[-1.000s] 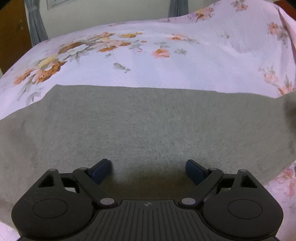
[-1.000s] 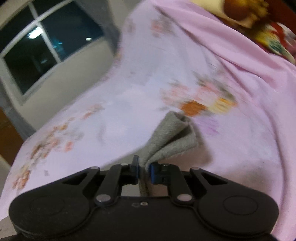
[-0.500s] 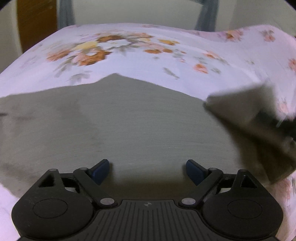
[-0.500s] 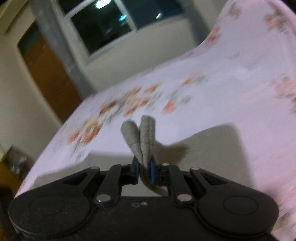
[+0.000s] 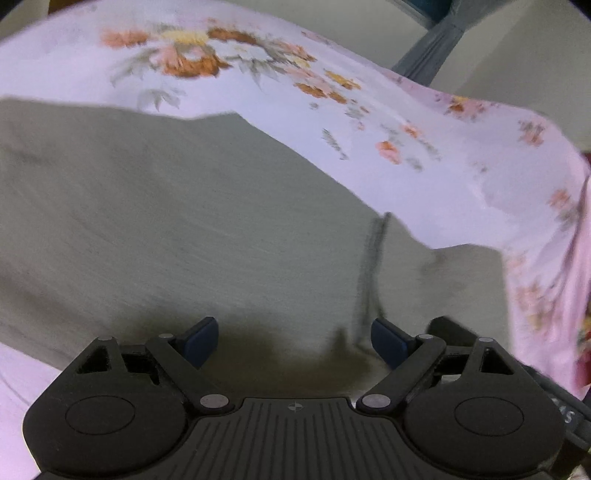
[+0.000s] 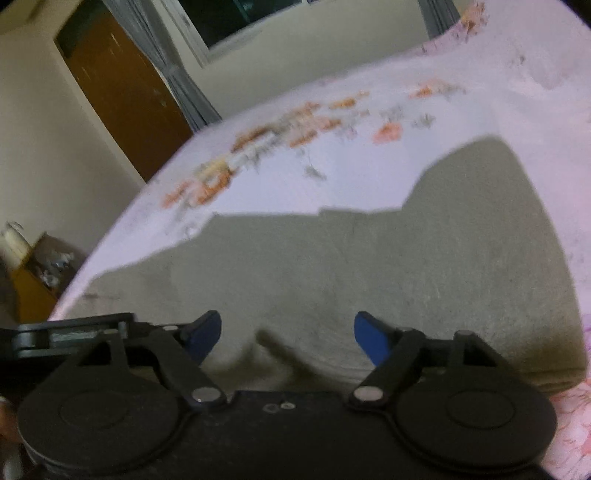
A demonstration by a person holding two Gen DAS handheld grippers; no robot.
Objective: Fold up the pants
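Released a moment ago, the grey fold that the right tongs were pinching now lies dropped on the pants; their jaws have just been opening and stand wide, with only a low ridge of cloth below the gap and the blue pads clear of it. Both cameras have swung since the earlier frames, so the pants sit at a new slant in each view.

Nearest in the left wrist view, the left tongs are spread wide as well and hold nothing, hovering over the pants, where a dark crease runs up from near the right pad. At the lower right edge a grey strap bears white letters too blurred and cut off to read.

Pants lie flat on the bed, on a pink floral sheet, with a stepped far edge.

Farther off, only the right wrist view shows a brown door, a dark window and a wooden box of small unclear items. Grey curtains show in both.
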